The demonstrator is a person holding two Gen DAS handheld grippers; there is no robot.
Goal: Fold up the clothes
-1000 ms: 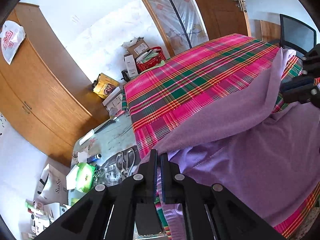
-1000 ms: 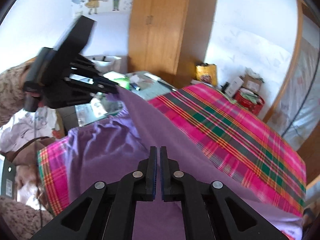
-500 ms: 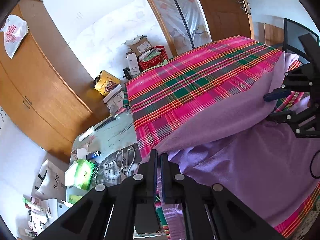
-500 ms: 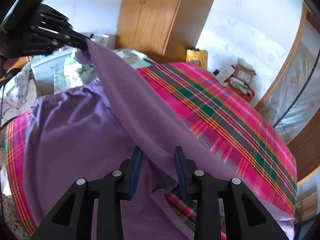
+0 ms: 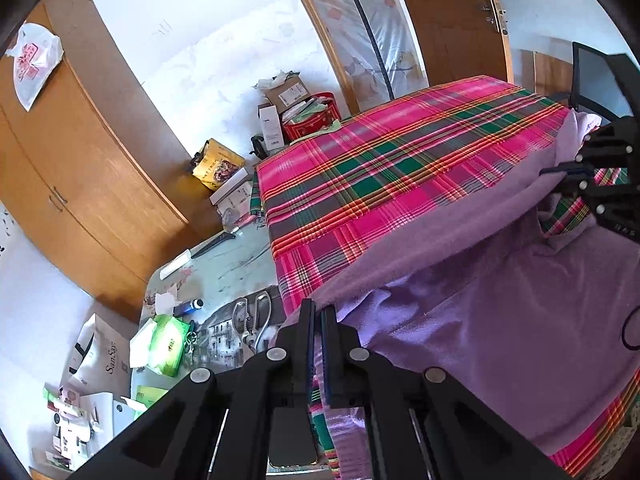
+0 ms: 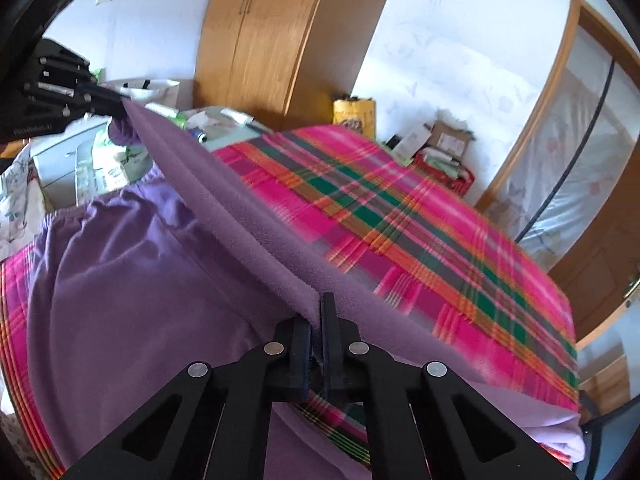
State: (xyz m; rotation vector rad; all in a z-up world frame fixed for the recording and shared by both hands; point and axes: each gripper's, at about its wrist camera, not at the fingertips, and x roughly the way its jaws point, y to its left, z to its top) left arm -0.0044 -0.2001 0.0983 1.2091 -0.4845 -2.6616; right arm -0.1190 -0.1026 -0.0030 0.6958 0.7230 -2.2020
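Observation:
A purple fleece garment (image 5: 500,320) lies on a pink and green plaid cloth (image 5: 400,168). One edge of it is lifted into a taut fold between the two grippers. My left gripper (image 5: 318,316) is shut on the near end of that fold. In the left wrist view my right gripper (image 5: 560,174) pinches the far end at the right. In the right wrist view my right gripper (image 6: 318,316) is shut on the fold of the garment (image 6: 140,280). The left gripper (image 6: 120,106) holds the other end at the upper left, above the plaid cloth (image 6: 400,216).
Beside the plaid cloth a glass-topped table holds scissors (image 5: 254,316), a green tissue pack (image 5: 164,340) and a knife. A wooden wardrobe (image 5: 80,184) stands behind it. Boxes and a red basket (image 5: 316,118) sit by the far wall. A black chair (image 5: 596,76) is at the far right.
The right gripper opened around the raised fold, sank a little and shut on it. The left gripper kept its hold and stayed where it was.

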